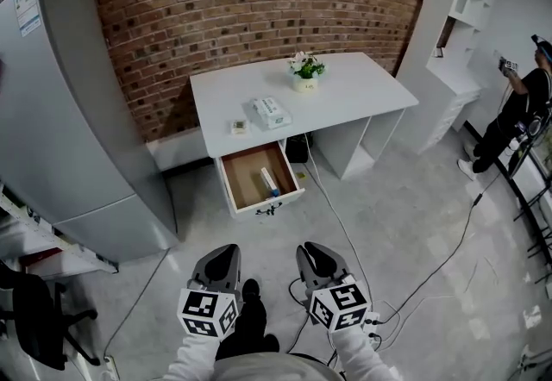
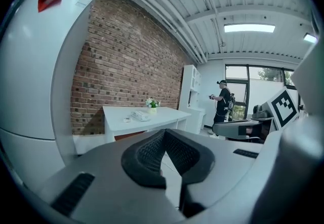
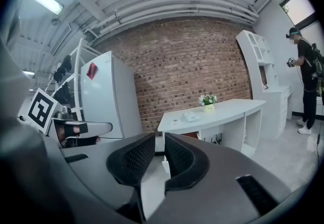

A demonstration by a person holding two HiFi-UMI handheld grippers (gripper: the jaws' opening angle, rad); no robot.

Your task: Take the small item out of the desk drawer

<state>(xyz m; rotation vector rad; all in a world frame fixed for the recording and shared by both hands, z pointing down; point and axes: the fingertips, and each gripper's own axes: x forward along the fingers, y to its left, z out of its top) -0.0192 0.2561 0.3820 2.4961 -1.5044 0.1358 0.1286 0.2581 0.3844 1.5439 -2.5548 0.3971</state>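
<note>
While the small item [image 1: 269,182] lies in the open drawer [image 1: 241,183], both tongs hang well short of it: left tongs [image 2: 162,134] closed and empty, right tongs [image 3: 160,139] barely parted, empty. Risk: going in that narrow could shove the item, not grip it.

The small item [image 1: 269,182] in the open drawer [image 1: 246,185] under the table [image 1: 345,95] is too small to identify, as is the little object [image 1: 239,125] on the tabletop. Left of the table, the refrigerator [image 1: 60,112] is cut off by the picture's edge. Right of the table, so is a person [image 1: 517,108].
</note>
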